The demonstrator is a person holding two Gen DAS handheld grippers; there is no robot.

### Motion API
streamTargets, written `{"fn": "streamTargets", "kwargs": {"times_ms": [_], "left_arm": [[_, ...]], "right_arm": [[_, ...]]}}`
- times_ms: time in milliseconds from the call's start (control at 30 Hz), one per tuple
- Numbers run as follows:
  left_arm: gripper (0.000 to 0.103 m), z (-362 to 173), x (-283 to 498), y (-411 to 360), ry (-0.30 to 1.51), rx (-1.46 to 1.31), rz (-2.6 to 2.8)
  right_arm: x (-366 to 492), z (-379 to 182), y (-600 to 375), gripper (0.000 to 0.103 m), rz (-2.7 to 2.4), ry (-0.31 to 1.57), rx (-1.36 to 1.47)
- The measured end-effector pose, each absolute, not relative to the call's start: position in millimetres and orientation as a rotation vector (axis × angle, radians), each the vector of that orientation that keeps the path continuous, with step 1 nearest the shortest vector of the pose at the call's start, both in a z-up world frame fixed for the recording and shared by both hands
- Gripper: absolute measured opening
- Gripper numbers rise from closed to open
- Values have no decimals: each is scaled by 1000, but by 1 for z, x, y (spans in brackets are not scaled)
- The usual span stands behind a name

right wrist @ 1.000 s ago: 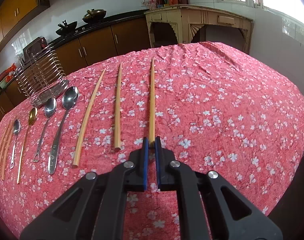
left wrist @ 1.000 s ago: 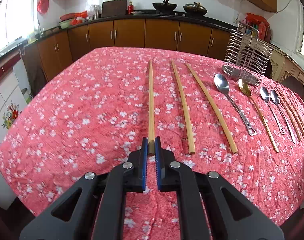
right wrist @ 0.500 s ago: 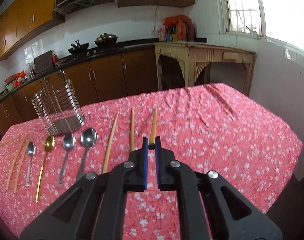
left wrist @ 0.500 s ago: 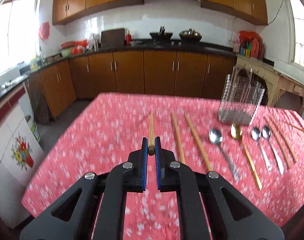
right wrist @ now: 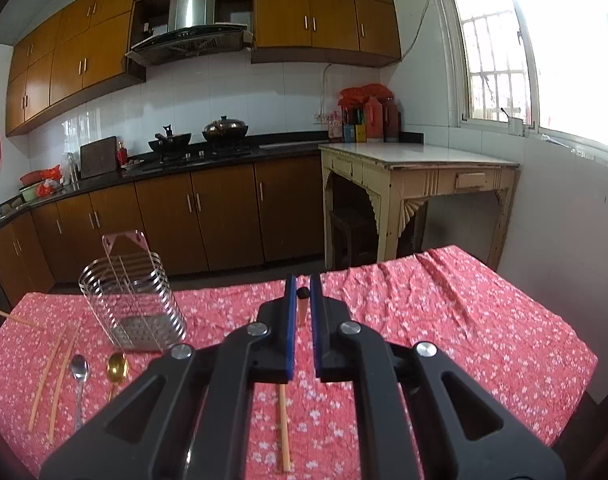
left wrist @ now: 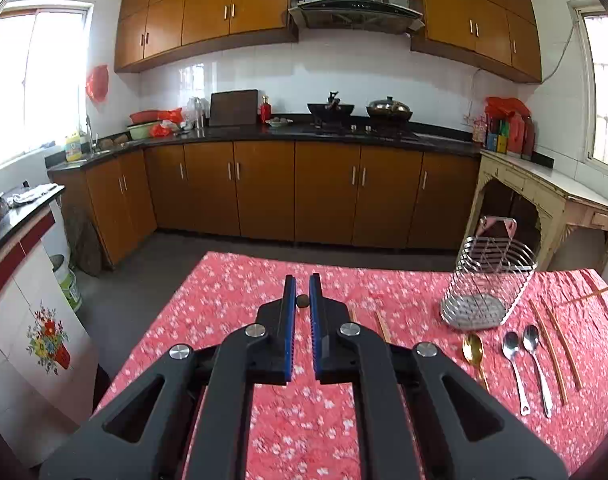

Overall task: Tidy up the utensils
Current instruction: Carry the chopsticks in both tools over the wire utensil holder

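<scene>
My left gripper (left wrist: 302, 300) is shut on the end of a long wooden chopstick (left wrist: 302, 301), seen end-on, lifted above the red floral table (left wrist: 232, 304). My right gripper (right wrist: 302, 296) is shut on another long wooden chopstick (right wrist: 302, 308), also lifted. A wire utensil holder (left wrist: 483, 280) stands at the back right in the left wrist view and at the left in the right wrist view (right wrist: 132, 300). A gold spoon (left wrist: 473, 354), two silver spoons (left wrist: 523, 360) and thin chopsticks (left wrist: 555, 344) lie in front of it.
More long chopsticks (left wrist: 383, 326) lie on the cloth behind the left gripper, and one (right wrist: 284, 428) lies under the right gripper. Kitchen cabinets (left wrist: 304, 188) run along the far wall. A cream side table (right wrist: 415, 184) stands at the right.
Both grippers have risen off the table and tilted up, each lifting its chopstick. The views now show the kitchen instead of the tabletop.
</scene>
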State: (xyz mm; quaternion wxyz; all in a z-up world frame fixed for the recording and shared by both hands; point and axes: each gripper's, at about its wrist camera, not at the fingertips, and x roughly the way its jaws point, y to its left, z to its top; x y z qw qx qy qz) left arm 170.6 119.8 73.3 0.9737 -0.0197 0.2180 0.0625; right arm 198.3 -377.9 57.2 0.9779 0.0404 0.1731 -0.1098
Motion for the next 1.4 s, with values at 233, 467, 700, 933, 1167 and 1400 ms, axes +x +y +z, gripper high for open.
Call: {"fn": "streamTargets", "kwargs": {"times_ms": [233, 467, 700, 933, 1167, 1400], "left_arm": [[7, 93, 184, 119, 414, -40, 132], [7, 107, 193, 115, 396, -33, 119], [7, 119, 194, 106, 374, -11, 94], [7, 132, 195, 98, 359, -23, 49], [7, 155, 204, 80, 345, -35, -10], [7, 187, 219, 54, 322, -36, -74]], "right_arm": [[221, 85, -379, 8, -222, 311, 66], [234, 109, -382, 8, -219, 275, 79], [235, 127, -376, 8, -182, 251, 83], [234, 140, -364, 8, -143, 232, 90], [241, 160, -350, 8, -74, 210, 111], [254, 197, -320, 7, 0, 158, 98]]}}
